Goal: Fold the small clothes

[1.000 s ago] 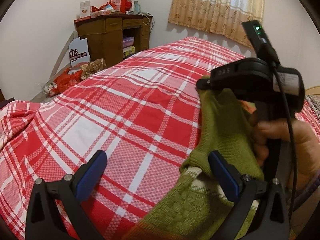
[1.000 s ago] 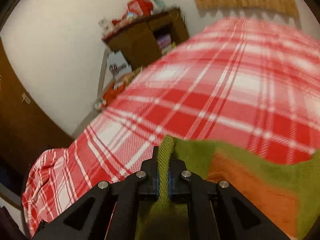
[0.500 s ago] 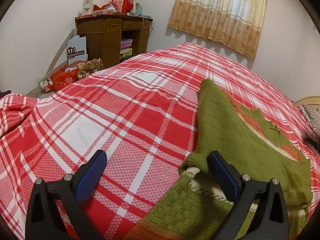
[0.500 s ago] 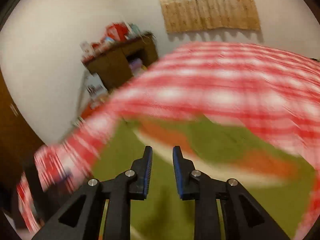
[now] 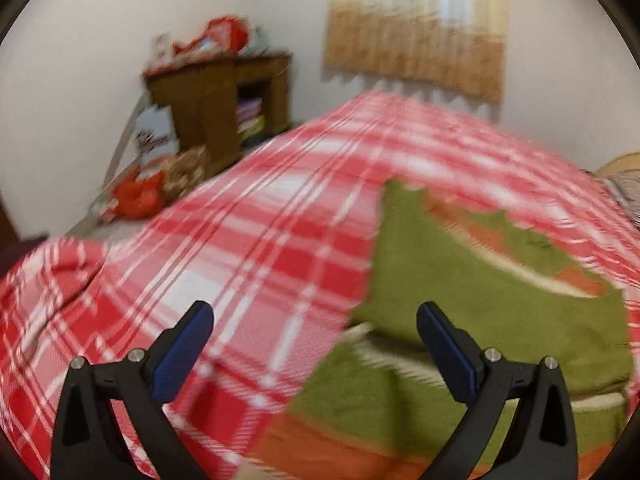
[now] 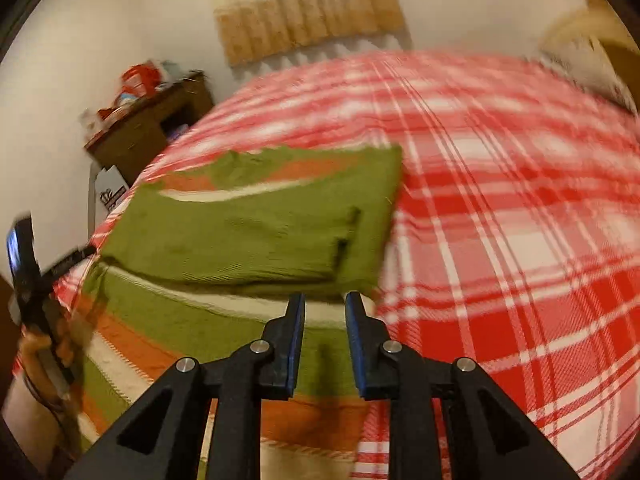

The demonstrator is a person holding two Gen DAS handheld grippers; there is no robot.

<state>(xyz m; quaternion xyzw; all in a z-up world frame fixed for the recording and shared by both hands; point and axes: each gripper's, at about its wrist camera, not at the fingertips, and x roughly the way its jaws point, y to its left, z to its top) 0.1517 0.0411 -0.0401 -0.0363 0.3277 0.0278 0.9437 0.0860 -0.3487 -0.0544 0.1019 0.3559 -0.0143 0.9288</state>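
Sweater (image 6: 256,232) folded on plaid bedspread (image 6: 500,200); both grippers' jaws apart, empty

Green knit sweater (image 6: 248,236) lay flat on the red-and-white plaid bedspread (image 6: 500,208). Orange and cream stripes crossed it — one band near the far edge, more near the hem. One sleeve was folded across the body — cuff towards the right.
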